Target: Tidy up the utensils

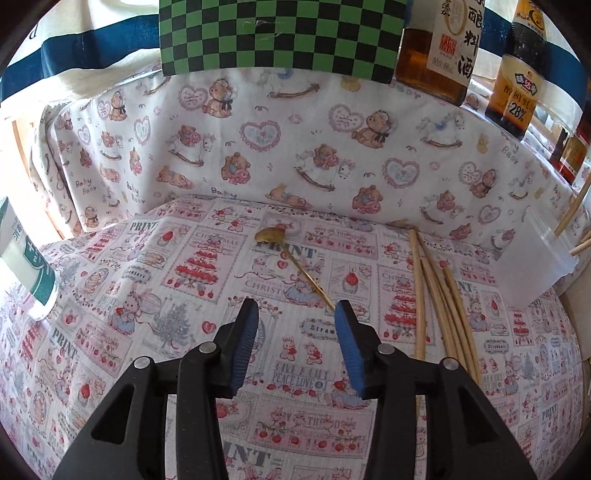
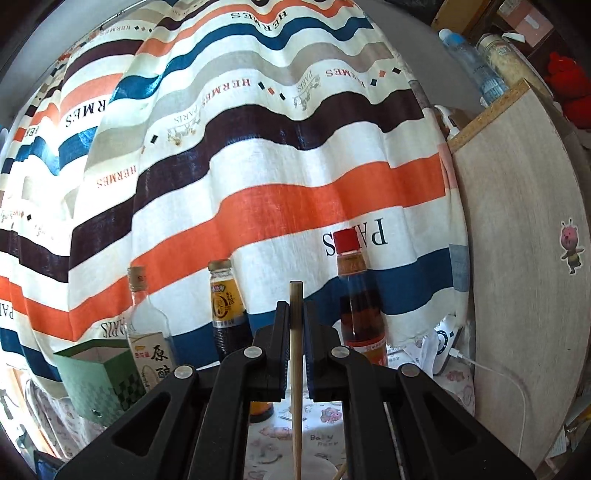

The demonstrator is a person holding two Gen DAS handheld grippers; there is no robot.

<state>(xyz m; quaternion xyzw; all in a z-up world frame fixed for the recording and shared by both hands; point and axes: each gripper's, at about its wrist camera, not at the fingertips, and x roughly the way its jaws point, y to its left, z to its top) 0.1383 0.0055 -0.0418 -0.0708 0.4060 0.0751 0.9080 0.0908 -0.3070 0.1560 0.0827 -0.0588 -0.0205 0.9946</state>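
Worktop (image 1: 110,332) w/ printed Christmas-pattern cloth; teddy-bear cloth (image 1: 295,140) behind it, draped up at the rear. Left hand-held gripper (image 1: 295,314): jaws apart, nothing between them, blue pads (image 1: 246,332) facing each other, pointed down at the cloth. Gold spoon (image 1: 291,266): lying flat on the cloth ahead of the gripper, bowl toward the far side, handle running back to the tip of the right-side pad; contact there cannot be told. Loose wooden chopsticks (image 1: 439,291): approx. five, lying on the cloth right of the spoon, fanned, far ends near the clear plastic container (image 1: 532,258). More chopstick ends show at that container, right edge of view. Green-black checkered box (image 1: 280,33) at rear centre; amber bottle (image 1: 436,48) and dark sauce bottle (image 1: 517,85) beside it, rear right. Right hand-held gripper (image 2: 295,317): jaws together, clamped on a single chopstick (image 2: 295,369), which stands upright between the pads, top end poking above the tips, lower part running down out of view. Gripper raised, facing a striped curtain (image 2: 258,166). Below it: same green box (image 2: 96,380), three bottles, one w/ red cap (image 2: 346,239). Wood panel (image 2: 524,240) at right.
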